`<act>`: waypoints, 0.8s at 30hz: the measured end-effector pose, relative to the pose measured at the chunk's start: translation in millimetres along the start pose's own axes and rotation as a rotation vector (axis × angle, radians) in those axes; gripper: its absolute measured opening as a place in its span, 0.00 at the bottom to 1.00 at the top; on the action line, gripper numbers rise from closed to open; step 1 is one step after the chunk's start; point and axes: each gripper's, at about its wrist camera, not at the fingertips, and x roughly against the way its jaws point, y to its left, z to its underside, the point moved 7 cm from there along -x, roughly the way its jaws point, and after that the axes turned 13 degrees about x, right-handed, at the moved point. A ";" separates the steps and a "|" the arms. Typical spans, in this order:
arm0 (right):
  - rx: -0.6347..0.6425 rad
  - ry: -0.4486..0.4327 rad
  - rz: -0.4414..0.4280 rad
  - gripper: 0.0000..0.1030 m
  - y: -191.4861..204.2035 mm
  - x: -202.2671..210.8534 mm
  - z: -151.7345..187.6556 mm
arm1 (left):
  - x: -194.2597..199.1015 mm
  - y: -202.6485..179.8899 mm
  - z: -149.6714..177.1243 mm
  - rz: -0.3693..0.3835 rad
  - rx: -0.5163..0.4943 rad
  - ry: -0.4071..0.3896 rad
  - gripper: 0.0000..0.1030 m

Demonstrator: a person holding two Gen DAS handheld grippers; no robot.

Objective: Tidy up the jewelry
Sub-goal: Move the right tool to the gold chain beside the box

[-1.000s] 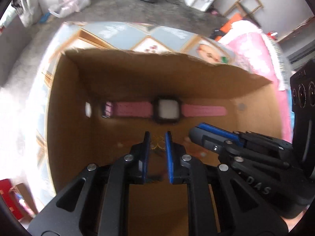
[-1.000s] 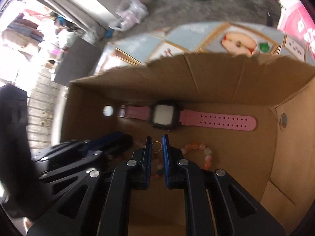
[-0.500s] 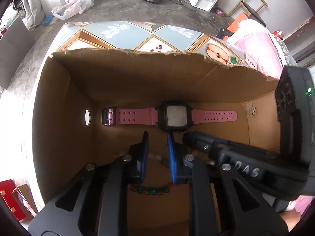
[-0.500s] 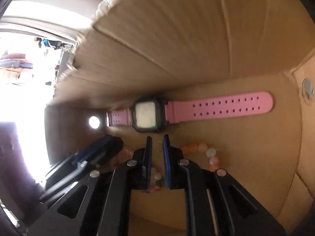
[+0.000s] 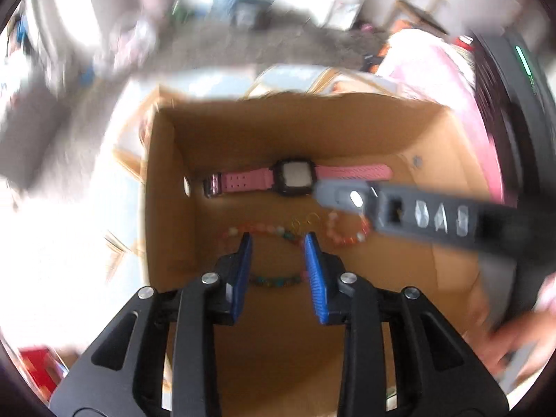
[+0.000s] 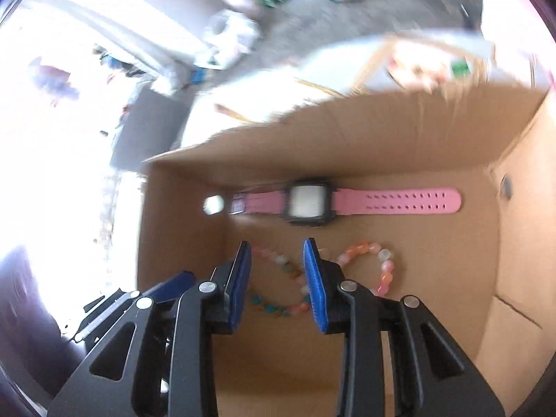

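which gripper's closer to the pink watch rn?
Right. In the left wrist view the right gripper reaches beside the pink watch; the left gripper sits back over the bead bracelet.

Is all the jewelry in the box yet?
Looks nearly done. The pink-strapped watch and the beaded bracelet lie on the floor of the brown cardboard box. Both tongs, left and right, have just been opening and hold nothing. Whether more jewelry waits outside the box is not visible.

Left hand-held gripper (image 5: 278, 238) and right hand-held gripper (image 6: 276, 246) have just opened, empty.
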 end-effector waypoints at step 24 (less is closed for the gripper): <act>0.240 -0.246 0.237 0.45 -27.7 52.9 199.5 | -10.9 -3.9 187.0 0.217 -0.159 -0.139 0.21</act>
